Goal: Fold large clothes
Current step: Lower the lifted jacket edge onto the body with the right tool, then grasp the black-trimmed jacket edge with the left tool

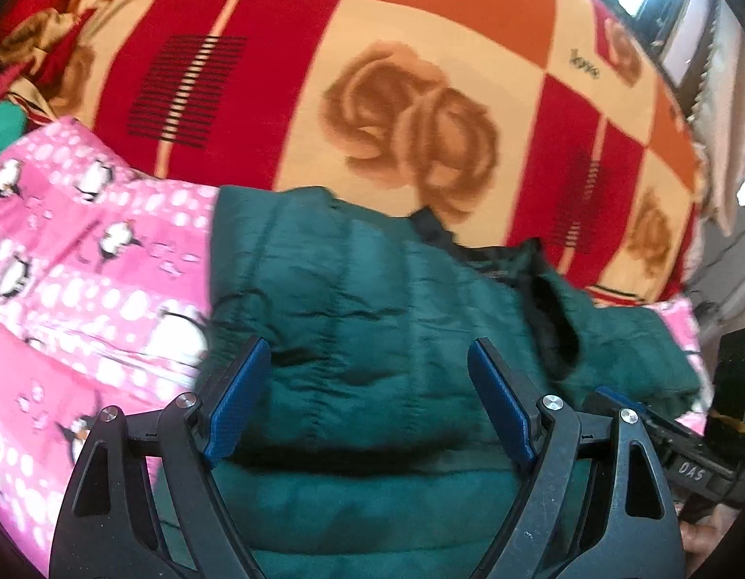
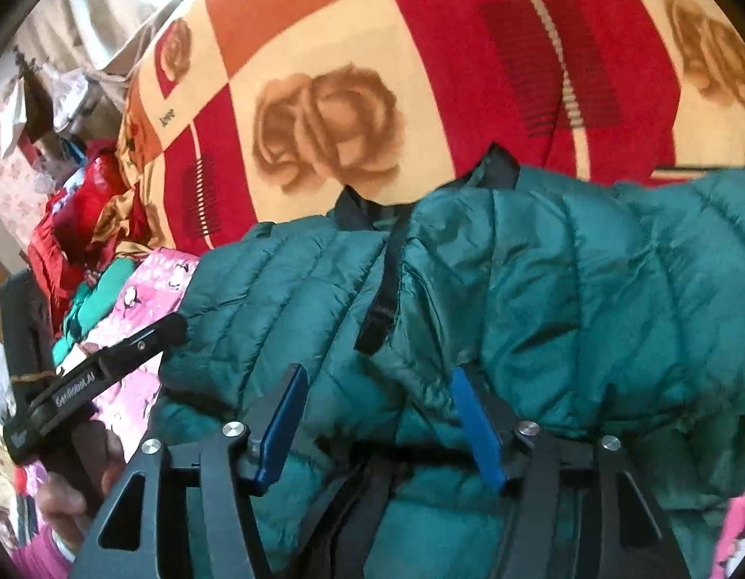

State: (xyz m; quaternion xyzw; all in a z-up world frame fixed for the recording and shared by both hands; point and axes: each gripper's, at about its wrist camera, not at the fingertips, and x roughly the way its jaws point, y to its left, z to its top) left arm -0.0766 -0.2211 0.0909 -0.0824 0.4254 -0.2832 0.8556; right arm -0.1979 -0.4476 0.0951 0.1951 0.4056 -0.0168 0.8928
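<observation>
**Green jacket part-folded on the bed, both grippers open over it**

Left to right, left wrist view: pink penguin-print fleece blanket (image 1: pixel 83 265) covered the near left of the bed, w/ the dark green quilted puffer jacket (image 1: pixel 372 328) lying on it just beside centre. Behind both ran the red, orange & cream checked bedspread with brown roses (image 1: pixel 420 72). Left gripper (image 1: pixel 370 400) hovered low over the jacket, blue-padded fingers (image 1: pixel 237 400) spread wide, nothing between them. Whether the tips touched the fabric: can't tell, frame blurred. Further right the jacket's black lining (image 1: pixel 551 318) showed at an opening, prob. armhole or collar, and part of the other tool sat at the right edge.

Right wrist view: left gripper's black body seen at far left, then a heap of red & gold cloth (image 2: pixel 83 222) at the bed's far side. Right gripper (image 2: pixel 377 415) was also above the jacket, fingers (image 2: pixel 474 420) apart, gripping nothing. A black strap or zip tape (image 2: pixel 387 280) ran down the middle seam.

Progress, as a judgement: jacket looked doubled over itself, one thick layer atop another at the near edge, so at least one fold seemed done. Bundle was lumpy & uneven; further folding and squaring up prob. left.
</observation>
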